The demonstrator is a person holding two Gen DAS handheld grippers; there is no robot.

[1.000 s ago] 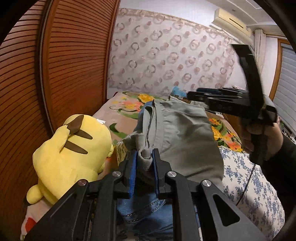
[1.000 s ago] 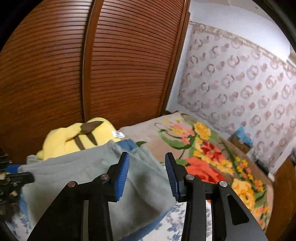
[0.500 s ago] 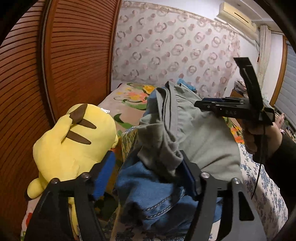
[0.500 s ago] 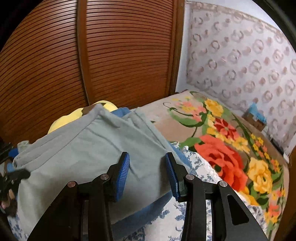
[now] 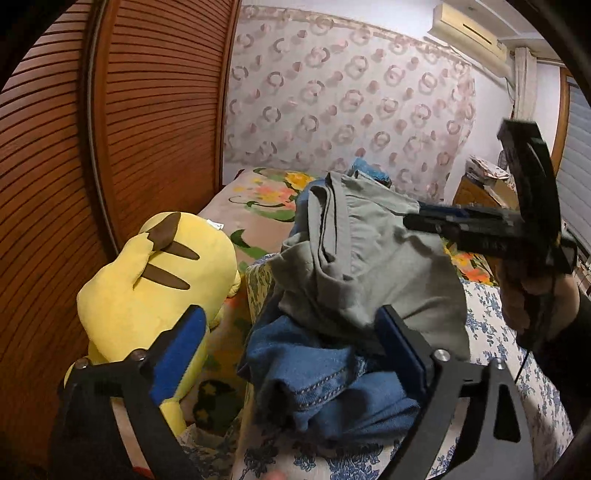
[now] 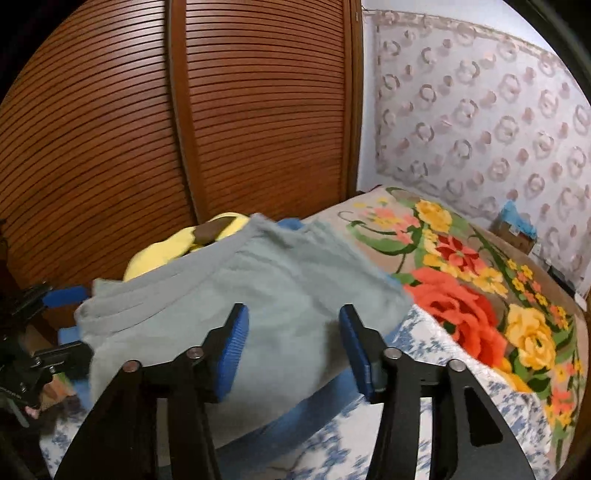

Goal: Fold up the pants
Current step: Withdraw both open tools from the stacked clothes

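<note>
The folded grey-green pants (image 5: 369,266) lie on top of a folded pair of blue jeans (image 5: 332,384), and the stack sits on a white bedcover with small blue flowers (image 5: 495,343) spread over the bed. In the right wrist view the pants (image 6: 280,302) show as a flat, smooth rectangle with the jeans' blue edge (image 6: 295,410) peeking out underneath.

The left claw (image 5: 291,339) has just been opening and now stands spread wide, its blue pads (image 5: 181,350) either side of the near end of the stack; neither pad presses on the cloth, though the right-hand pad sits just beside the pants' edge. The right claw (image 6: 291,343) has also just been opening; its jaws stand partly apart above the pants' near edge with nothing pinched between them. From the left wrist view the right claw (image 5: 417,221) hovers at the far right corner of the pants, carried by a hand (image 5: 532,302) in a dark sleeve.

A yellow plush toy with brown stripes (image 5: 159,284) rests to the left of the stack, against a brown slatted wardrobe door (image 5: 155,110). Beyond the stack lies a blanket with large red and yellow flowers (image 6: 472,280). Behind it hangs a pale wall covering with ring patterns (image 5: 351,103), and an air conditioner (image 5: 469,33) sits high on the wall.
</note>
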